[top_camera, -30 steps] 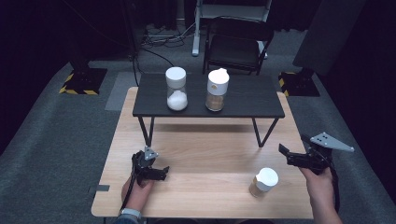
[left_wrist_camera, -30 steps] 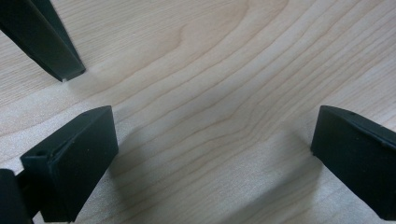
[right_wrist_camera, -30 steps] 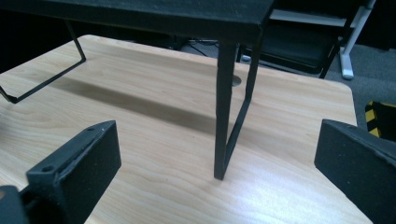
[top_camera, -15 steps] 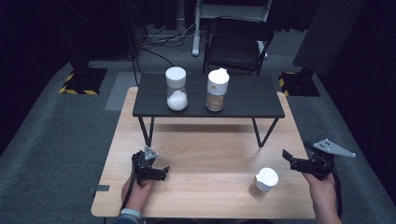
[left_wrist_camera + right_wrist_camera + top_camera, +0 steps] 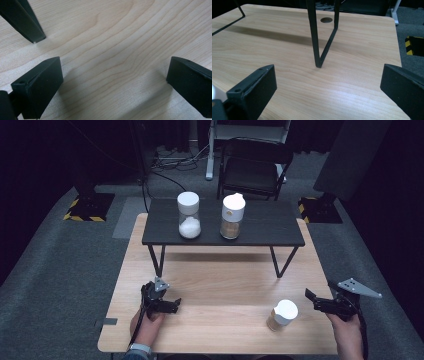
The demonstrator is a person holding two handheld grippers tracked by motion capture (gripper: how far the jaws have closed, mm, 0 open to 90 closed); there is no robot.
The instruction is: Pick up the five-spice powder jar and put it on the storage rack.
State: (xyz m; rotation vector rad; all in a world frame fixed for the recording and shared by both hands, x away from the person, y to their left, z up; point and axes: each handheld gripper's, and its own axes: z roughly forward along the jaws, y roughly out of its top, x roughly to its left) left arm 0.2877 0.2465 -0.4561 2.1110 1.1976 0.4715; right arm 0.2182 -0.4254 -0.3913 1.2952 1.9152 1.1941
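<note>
— Glass, by the look of it: the small jar (image 5: 283,315) with the white lid stands at the lower right of the frame on your desk (image 5: 225,285), just left of your right tool (image 5: 320,301).

— Where do I grip?

— Around the body under the lid; it's rigid, light, probably slippery. No label is readable. Both your tools are spread wide and empty, the left tool (image 5: 170,304) included.

Right hand (image 5: 346,336): we see it cut off by the high view's bottom edge.
Jar (image 5: 281,315) contents: too small for us to tell.
Shelf leg (image 5: 322,32): its top is cropped in our right gripper view.
</note>
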